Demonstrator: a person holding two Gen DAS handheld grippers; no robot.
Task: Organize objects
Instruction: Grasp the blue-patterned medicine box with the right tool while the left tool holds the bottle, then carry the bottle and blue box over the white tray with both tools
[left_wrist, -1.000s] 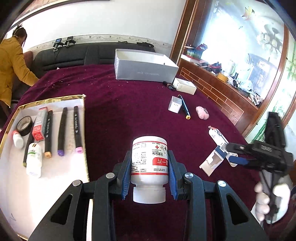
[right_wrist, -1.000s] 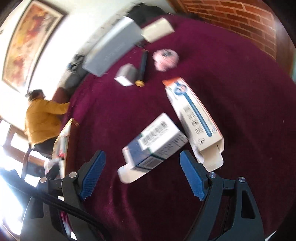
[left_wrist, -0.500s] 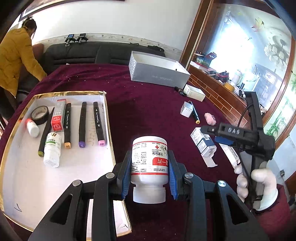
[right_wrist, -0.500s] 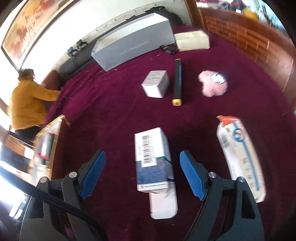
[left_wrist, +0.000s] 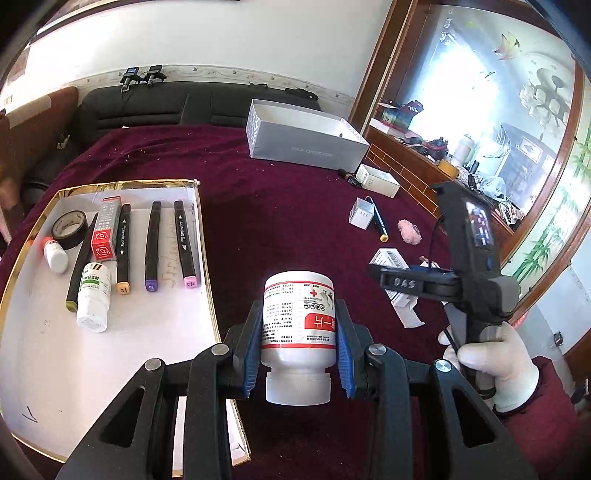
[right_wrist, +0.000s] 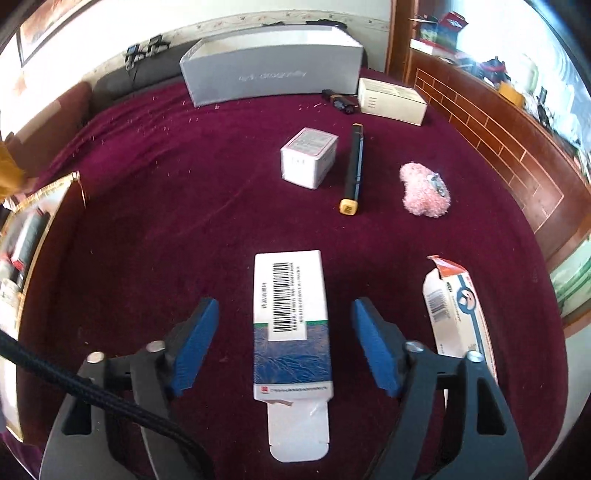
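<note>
Bottle gripped, carton between closing jaws

Left gripper (left_wrist: 298, 343) pinches a white pill bottle (left_wrist: 297, 325) between its blue pads, cap toward the camera, red label with a cross, held above the maroon tablecloth (left_wrist: 258, 221) beside the gold-edged tray (left_wrist: 207, 280). Only the left view shows the tray's contents clearly: markers (left_wrist: 151, 247), a tape roll (left_wrist: 69, 229), a red box (left_wrist: 105, 234), two small bottles, and "DAS" written on the right gripper (right_wrist: 284, 343). The right view shows that gripper's jaws, which have just been closing, spread either side of a barcoded blue-and-white carton (right_wrist: 290, 325) lying flat, its flap open, pads not touching it. A second carton (right_wrist: 454, 310) lies to its right.
</note>
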